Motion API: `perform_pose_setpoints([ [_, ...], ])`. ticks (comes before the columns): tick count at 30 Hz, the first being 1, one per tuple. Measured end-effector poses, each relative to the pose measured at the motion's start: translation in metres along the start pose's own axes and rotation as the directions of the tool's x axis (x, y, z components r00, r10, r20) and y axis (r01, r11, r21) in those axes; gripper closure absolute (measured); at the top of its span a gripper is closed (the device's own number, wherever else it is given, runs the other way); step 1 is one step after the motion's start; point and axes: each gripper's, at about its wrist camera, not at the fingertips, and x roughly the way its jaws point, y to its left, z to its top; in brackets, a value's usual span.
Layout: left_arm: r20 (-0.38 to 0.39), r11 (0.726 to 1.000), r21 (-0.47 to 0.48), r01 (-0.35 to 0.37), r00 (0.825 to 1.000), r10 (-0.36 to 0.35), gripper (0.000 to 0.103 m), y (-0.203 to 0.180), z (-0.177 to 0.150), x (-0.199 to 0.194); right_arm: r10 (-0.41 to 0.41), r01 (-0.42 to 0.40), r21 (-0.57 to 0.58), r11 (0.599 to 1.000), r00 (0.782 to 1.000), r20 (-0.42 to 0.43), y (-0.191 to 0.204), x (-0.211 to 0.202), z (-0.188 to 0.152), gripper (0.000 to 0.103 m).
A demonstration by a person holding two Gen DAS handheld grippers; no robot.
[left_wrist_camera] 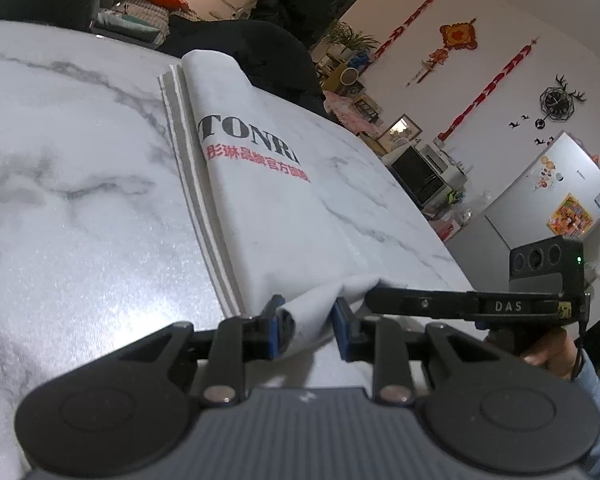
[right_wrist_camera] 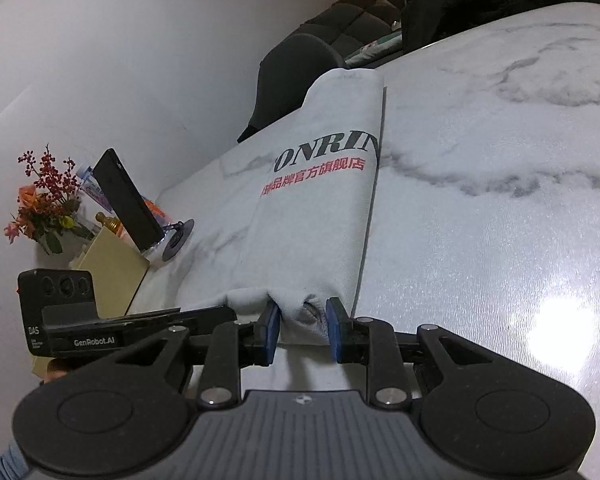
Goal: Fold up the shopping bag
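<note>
We see the white shopping bag [left_wrist_camera: 260,184] lying flat on the marble table [left_wrist_camera: 80,200], running from the frame's bottom centre up toward the top centre, with printed lettering across it. Our left gripper [left_wrist_camera: 306,330] has its blue pads [left_wrist_camera: 275,332] pinching a bunched near edge of the bag. Our right gripper [right_wrist_camera: 302,330] likewise clamps gathered fabric at bottom centre.

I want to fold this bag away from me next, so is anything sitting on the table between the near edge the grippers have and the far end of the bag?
Nothing visible: the bag lies flat, bare marble table beside it.
</note>
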Motion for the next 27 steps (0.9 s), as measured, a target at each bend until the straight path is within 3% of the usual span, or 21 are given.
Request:
perform_pose_setpoints([
  [9, 0.004, 0.999, 0.029, -0.024, 1.0, 0.024, 0.078, -0.007, -0.003, -0.002, -0.03, 0.03, 0.015, 0.999, 1.0, -0.006, 0.006, 0.001, 0.001, 0.08],
  [27, 0.001, 1.0, 0.026, -0.007, 1.0, 0.007, 0.078, 0.002, 0.0, -0.001, -0.069, 0.069, 0.044, 0.997, 0.998, -0.008, 0.014, 0.002, 0.0, 0.08],
])
